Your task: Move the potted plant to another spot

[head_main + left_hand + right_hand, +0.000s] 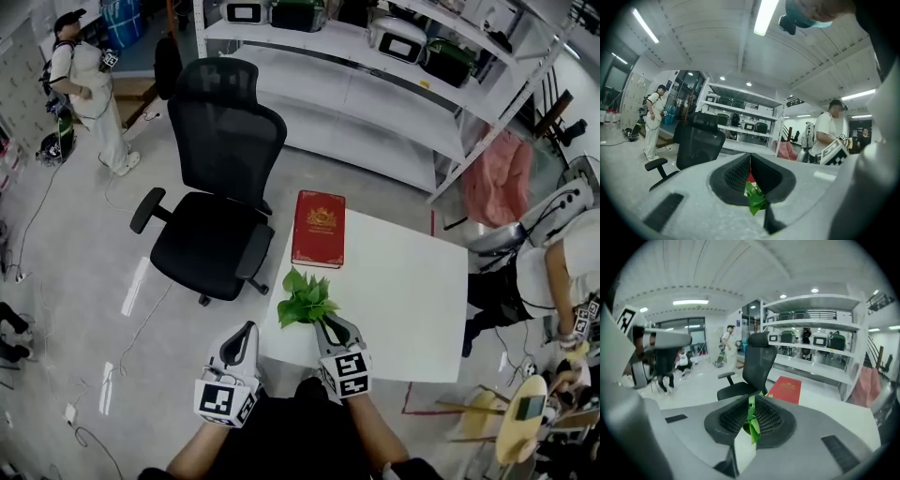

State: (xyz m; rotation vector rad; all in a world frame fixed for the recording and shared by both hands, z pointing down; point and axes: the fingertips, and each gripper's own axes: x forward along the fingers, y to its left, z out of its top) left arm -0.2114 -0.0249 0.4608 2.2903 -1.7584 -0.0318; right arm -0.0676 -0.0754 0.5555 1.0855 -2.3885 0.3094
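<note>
Plainly, we had the plant [305, 300] near the front left corner of the table [403, 309], just beside the near end of the book [319, 228]. Its leaves spread so wide that the head view hid the pot. Our right claw [334, 330] stood narrow on it. In the right gripper view a white wall, which we took for the pot [744, 452], sat between the jaws, with leaves poking up through the slit. Our left claw [241, 339] hung off the table's left edge, its jaws almost together on nothing; the leaves showed only beyond them. We judged the plant light but loose on top. The soft leaves would tear or slip if pinched, and the stiff, smooth pot could tilt in a one-sided grip. The rim or wall seemed the place to hold, kept upright, with the left claw free to steady the other side.
</note>
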